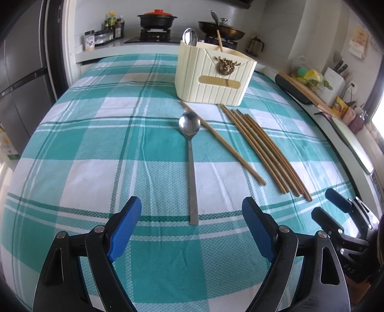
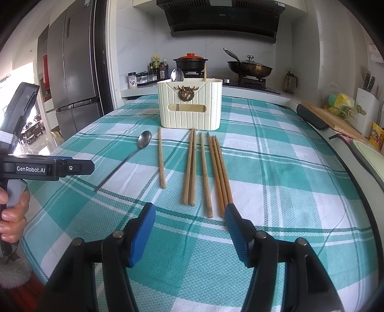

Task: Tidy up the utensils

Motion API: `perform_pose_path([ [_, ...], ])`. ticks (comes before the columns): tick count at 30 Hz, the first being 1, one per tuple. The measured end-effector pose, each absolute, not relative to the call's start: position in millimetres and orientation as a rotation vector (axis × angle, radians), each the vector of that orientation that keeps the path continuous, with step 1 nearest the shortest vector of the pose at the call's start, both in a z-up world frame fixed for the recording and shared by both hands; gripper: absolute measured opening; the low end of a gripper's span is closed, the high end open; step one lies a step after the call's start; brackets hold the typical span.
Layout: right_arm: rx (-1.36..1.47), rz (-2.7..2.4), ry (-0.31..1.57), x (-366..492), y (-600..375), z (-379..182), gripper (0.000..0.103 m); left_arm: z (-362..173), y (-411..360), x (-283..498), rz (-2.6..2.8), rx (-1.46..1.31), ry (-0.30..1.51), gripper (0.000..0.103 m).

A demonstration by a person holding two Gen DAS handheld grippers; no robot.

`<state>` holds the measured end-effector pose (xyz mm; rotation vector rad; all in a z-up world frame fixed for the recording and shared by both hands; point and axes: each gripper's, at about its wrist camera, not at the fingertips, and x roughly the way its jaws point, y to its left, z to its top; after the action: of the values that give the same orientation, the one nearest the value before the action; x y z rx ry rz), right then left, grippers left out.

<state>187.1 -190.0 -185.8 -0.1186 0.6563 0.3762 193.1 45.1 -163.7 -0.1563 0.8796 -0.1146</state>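
Both open and empty: left gripper (image 1: 192,230) near spoon (image 1: 190,153) before holder (image 1: 213,76); right gripper (image 2: 189,230) near chopsticks (image 2: 204,172). Best pinched mid-handle, squarely.

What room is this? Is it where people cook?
Yes, it looks like a home kitchen. There's a stove with an orange-lidded pot and a wok under a range hood, a big fridge, and a knife block on the counter.
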Motion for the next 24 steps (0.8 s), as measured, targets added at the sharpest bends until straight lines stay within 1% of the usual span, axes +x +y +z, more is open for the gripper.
perform_pose_path([
  [13, -0.121, 0.375, 0.656, 186, -189, -186, 0.061, -166, 48, 198, -0.116, -0.163, 0.893, 0.087],
  [17, -0.110, 0.373, 0.643, 185, -191, -184, 0.061, -159, 62, 218, -0.131, -0.225, 0.895, 0.087],
  [19, -0.103, 0.371, 0.641, 185, -193, -184, 0.061, -158, 69, 230, -0.140, -0.247, 0.902, 0.089],
  [24, -0.080, 0.364, 0.657, 189, -197, -187, 0.061, -164, 61, 258, -0.175, -0.215, 0.940, 0.090],
])
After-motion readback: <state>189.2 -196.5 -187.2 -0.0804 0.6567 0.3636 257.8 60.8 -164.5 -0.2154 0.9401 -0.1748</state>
